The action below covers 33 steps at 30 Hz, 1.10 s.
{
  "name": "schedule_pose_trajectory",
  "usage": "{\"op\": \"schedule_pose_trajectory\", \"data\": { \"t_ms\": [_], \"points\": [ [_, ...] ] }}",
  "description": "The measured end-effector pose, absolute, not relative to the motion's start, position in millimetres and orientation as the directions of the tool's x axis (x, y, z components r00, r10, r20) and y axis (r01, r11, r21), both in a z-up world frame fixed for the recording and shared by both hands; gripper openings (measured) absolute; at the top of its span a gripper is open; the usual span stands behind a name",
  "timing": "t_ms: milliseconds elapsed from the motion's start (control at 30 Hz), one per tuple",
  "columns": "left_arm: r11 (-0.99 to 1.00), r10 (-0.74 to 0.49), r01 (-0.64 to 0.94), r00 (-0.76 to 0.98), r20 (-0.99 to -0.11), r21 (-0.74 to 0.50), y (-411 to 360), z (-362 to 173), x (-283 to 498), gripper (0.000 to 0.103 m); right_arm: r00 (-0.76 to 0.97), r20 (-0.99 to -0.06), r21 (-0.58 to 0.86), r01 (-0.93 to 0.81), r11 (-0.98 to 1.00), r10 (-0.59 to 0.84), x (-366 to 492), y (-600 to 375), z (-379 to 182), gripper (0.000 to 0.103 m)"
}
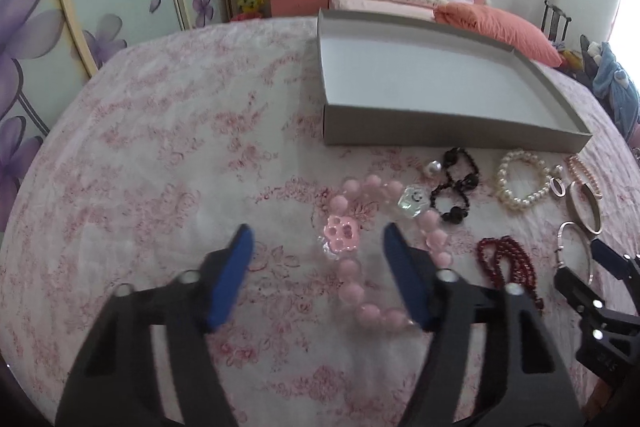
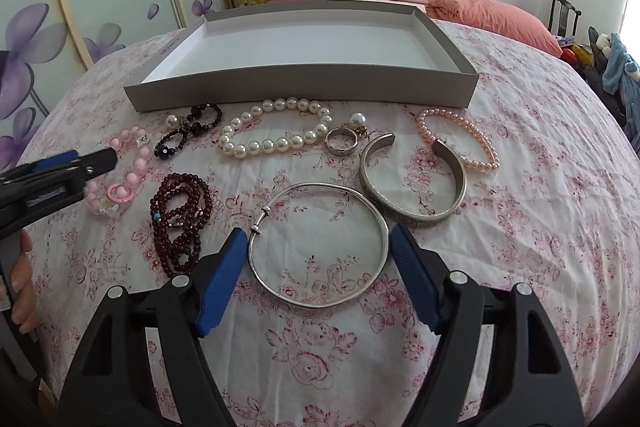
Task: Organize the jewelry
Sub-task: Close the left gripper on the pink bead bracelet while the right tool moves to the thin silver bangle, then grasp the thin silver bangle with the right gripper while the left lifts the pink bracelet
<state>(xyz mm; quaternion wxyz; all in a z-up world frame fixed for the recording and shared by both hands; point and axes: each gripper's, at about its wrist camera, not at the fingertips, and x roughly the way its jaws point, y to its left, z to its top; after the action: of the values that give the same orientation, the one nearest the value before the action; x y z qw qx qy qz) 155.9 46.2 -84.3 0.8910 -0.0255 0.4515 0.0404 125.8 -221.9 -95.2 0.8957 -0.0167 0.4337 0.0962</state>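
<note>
A floral-covered tabletop point(image 2: 520, 247) carries a shallow grey box point(image 2: 304, 87) at the far side, with the jewelry spread in front of it. The thin silver bangle point(image 2: 318, 243) lies flat between the spread fingers of the right hand-held gripper point(image 2: 318, 247), jaws wide. The left hand-held gripper point(image 1: 318, 239), also wide, hovers over the pink bead bracelet point(image 1: 352, 291). A dark red bead strand point(image 2: 180, 223) lies between them.
</note>
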Motion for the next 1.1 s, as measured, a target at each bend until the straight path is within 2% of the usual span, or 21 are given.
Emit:
{"op": "schedule_pose_trajectory", "data": {
  "t_ms": [67, 167, 333, 600, 1100],
  "points": [
    [0.996, 0.064, -0.093, 0.594, -0.802, 0.011, 43, -85, 157, 0.057, 0.605, -0.780, 0.056, -0.187, 0.981, 0.160, 126, -221, -95, 0.074],
    [0.997, 0.058, -0.078, 0.600, -0.798, 0.013, 39, -84, 159, 0.049, 0.605, -0.781, 0.050, -0.188, 0.981, 0.156, 126, -222, -95, 0.074],
    [0.998, 0.047, -0.053, 0.615, -0.787, 0.018, 34, -84, 162, 0.024, 0.604, -0.783, 0.037, -0.189, 0.981, 0.146, 126, -221, -96, 0.074],
    [0.999, 0.032, -0.050, 0.627, -0.779, 0.001, 33, -79, 154, 0.023, 0.606, -0.776, 0.070, -0.193, 0.979, 0.175, 125, -225, -95, 0.073],
    [0.997, -0.057, 0.003, 0.740, -0.671, -0.081, 27, -32, 115, 0.023, 0.661, -0.713, 0.128, -0.207, 0.970, 0.235, 111, -237, -76, 0.073]
  ]
}}
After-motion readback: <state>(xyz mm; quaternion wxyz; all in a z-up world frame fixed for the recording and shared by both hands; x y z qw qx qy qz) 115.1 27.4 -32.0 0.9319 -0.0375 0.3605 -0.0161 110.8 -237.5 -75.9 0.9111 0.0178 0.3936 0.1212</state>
